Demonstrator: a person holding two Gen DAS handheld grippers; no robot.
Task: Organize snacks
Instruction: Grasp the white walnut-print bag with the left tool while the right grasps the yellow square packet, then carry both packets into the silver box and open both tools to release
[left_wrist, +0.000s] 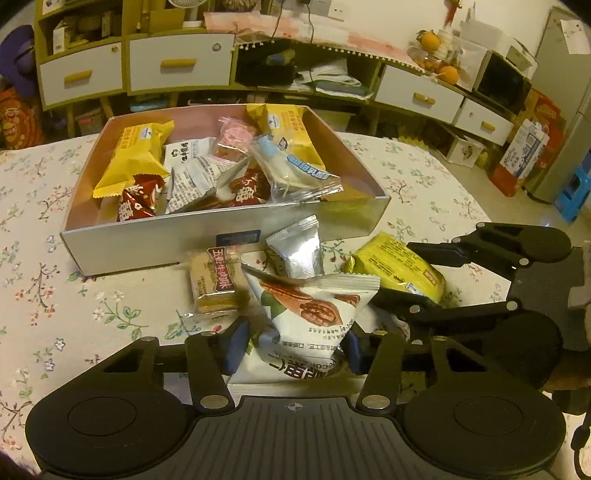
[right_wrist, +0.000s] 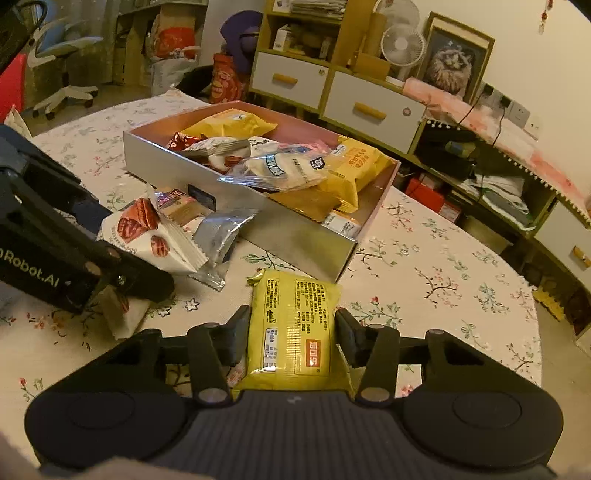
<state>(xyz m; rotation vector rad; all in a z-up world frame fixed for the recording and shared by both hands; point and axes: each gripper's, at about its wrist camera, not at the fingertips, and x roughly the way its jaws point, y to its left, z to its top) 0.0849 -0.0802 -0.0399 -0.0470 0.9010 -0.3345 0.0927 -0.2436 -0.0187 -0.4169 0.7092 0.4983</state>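
- Left gripper (left_wrist: 293, 349) has its blue-padded fingers (left_wrist: 236, 345) closed in on a white walnut snack pack (left_wrist: 310, 314), one pad against each side, so it's got a grip on it. The pack sits low over the desk, in front of the box.
- Right gripper (right_wrist: 291, 332) is clamped around a yellow snack pack (right_wrist: 291, 325) the same way, black fingers (right_wrist: 236, 332) pressing on both long edges. The pack looks flat on the desk or close to it, hard to tell if it's lifted at all.
- In the left wrist view you can see the right gripper off to the right, with the yellow pack between its fingers, just beside the walnut pack.
- The box (left_wrist: 184, 240) is a shallow open one, silvery outside and pinkish inside, sitting on the flowery desk (left_wrist: 55, 295) further back. It's already stuffed: a couple of yellow packets (left_wrist: 135, 155), red wrapped candies (left_wrist: 138, 203), a clear bag with blue print (left_wrist: 295, 170), some white ones.
- Still loose on the desk, between the box and the grippers: a silver foil pack (left_wrist: 297, 247) and a small tan bar with a red label (left_wrist: 214, 284), both touching or near the walnut pack.
- Background is a yellow and white cabinet with drawers (right_wrist: 373, 103) and a small fan (right_wrist: 402, 46) on top.
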